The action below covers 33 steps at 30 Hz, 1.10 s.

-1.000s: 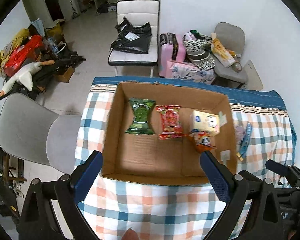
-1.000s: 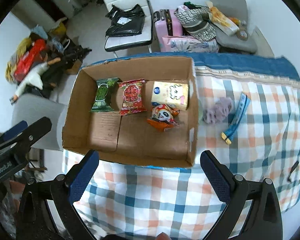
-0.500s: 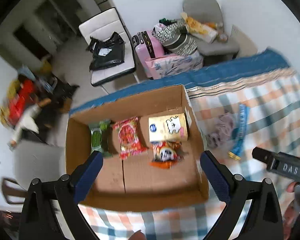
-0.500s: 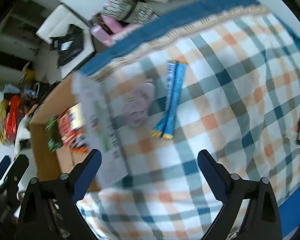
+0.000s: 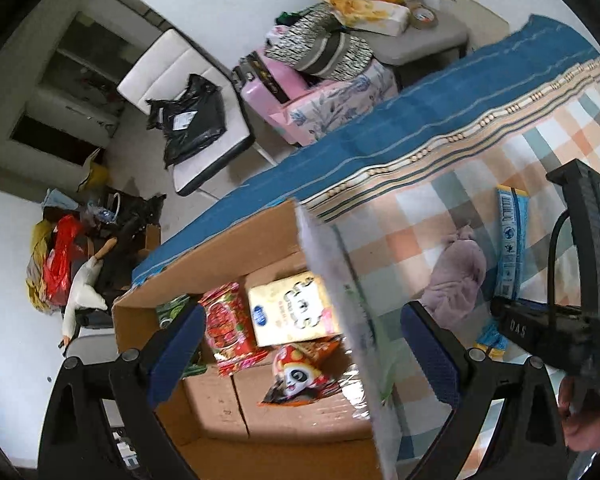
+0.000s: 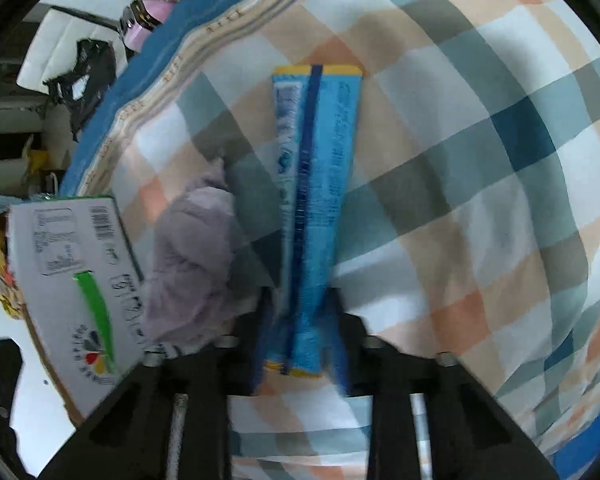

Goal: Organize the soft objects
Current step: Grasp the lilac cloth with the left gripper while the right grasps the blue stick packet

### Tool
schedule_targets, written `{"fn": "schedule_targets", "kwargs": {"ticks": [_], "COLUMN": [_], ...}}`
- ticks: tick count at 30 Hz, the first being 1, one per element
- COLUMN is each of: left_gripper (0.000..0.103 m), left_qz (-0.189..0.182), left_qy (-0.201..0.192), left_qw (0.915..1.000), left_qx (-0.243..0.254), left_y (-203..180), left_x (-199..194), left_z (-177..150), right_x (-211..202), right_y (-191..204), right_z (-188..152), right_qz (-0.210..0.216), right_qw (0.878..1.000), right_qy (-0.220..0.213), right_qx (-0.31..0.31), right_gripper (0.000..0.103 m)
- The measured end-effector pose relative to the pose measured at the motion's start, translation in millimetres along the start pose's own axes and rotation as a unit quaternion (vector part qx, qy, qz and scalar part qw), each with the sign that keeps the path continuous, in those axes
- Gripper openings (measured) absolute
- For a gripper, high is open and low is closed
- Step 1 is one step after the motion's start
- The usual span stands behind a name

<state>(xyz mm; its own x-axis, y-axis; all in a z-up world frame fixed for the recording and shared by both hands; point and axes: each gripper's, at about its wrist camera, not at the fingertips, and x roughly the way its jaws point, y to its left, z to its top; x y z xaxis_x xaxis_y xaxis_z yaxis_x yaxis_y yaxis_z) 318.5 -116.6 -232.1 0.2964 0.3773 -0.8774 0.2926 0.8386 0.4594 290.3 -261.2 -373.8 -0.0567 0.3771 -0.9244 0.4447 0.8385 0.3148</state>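
Two jaws of my right gripper [image 6: 300, 344] pinch the blue packet [image 6: 314, 216] just beside the box [image 5: 236, 264]; I lift straight, avoiding the purple cloth [image 6: 192, 256]. My left gripper [image 5: 300, 344] gapes wide.

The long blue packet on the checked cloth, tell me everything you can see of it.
The blue packet is a long, flat, glossy wrapper, light blue with a darker centre seam, yellow end edges and blurred print. It lies on the checked cloth, right of the lilac soft item. The right tool has closed on its near end.
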Motion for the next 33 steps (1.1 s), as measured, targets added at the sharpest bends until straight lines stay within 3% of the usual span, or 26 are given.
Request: {"fn": "schedule_targets", "kwargs": {"ticks": [7,15,21,24,26,28,33], "left_gripper": [0.100,0.100,0.099,0.076,0.066,0.046,0.038], "left_qz": [-0.028,-0.048,-0.048,-0.072,-0.091,-0.116,-0.117], "left_qy": [0.022,0.087,0.127,0.148,0.154,0.164,0.153], "left_qw": [0.9976,0.9814,0.9694,0.9675,0.9680,0.9661,0.9680], "left_qx": [0.059,0.165,0.204,0.192,0.176,0.162,0.161], "left_y": [-44.8,-117.4,-142.8,-142.8,-141.4,-140.1,-141.7], "left_x": [14.8,61.1,90.6,102.1,103.7,103.4,100.4], "left_z": [20.1,29.0,26.5,24.1,25.2,25.8,23.4], "right_x": [-23.3,-40.9,-28.4,-19.0,-12.4,-8.9,-0.5], "right_y": [-42.8,-91.2,-100.1,-98.8,-95.2,-93.1,-80.6], "right_z": [-8.6,-9.6,2.5,4.0,7.0,9.7,16.4], "right_qz": [-0.029,-0.051,-0.045,-0.049,-0.056,-0.058,-0.074], "right_qw": [0.999,0.999,0.999,0.998,0.998,0.998,0.997], "right_qy": [-0.006,-0.002,0.013,0.019,0.020,0.019,0.021], "right_qx": [-0.013,0.000,0.009,0.016,0.019,0.023,0.017], "right_gripper": [0.016,0.017,0.029,0.030,0.030,0.030,0.029]}}
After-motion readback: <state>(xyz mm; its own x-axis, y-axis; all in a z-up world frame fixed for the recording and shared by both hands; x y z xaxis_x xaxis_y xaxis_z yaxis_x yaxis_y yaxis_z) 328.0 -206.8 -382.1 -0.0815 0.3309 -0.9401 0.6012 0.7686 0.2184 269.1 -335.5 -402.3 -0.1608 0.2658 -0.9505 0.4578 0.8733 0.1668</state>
